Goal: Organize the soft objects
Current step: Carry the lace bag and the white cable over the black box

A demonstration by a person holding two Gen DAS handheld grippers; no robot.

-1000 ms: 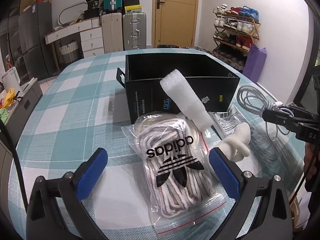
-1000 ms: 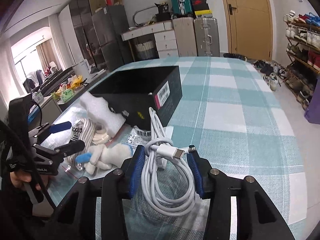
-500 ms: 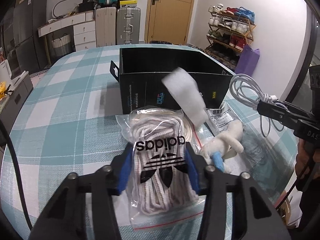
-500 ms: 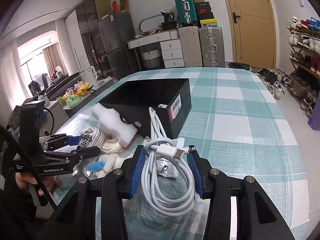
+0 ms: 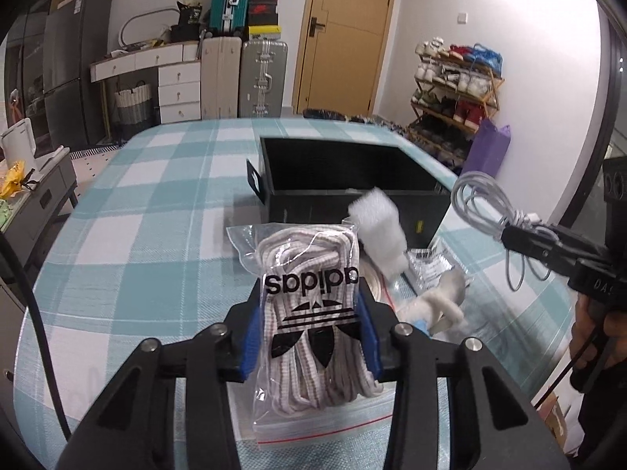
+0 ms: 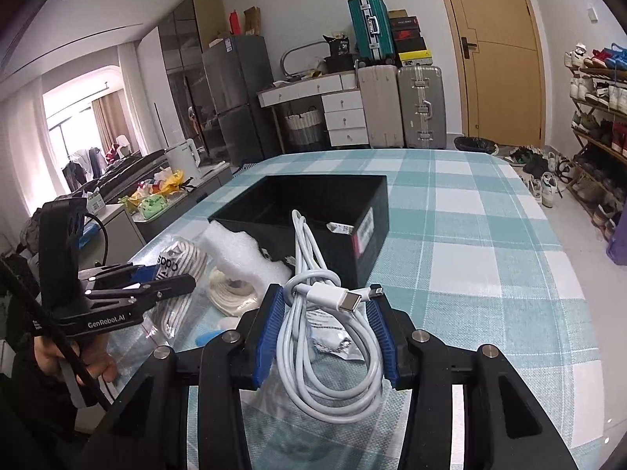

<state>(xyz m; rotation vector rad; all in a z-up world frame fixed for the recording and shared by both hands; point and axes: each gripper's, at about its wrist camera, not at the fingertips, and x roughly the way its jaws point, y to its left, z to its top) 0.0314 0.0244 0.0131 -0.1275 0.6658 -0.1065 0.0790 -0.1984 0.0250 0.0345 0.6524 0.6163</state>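
Left wrist view: clear zip bag of white laces (image 5: 313, 313), adidas print, above the checked worktop (image 5: 129, 235).
Left gripper (image 5: 311, 346): blue fingers (image 5: 250, 342) just closed onto the bag.
Right gripper (image 6: 327, 337): fingers clamp a coiled white cable (image 6: 325, 313).

The worktop (image 5: 149, 211), under a teal-and-white checked cloth, carries an open black box (image 5: 352, 180), a white foam piece (image 6: 239, 250), and what may be a printed sachet (image 5: 431, 266).

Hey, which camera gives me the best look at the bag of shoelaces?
The left wrist view: the bag of shoelaces fills the centre, its logo readable, clamped in the left gripper. The right wrist view shows only a slice of the bag at left, behind that gripper.
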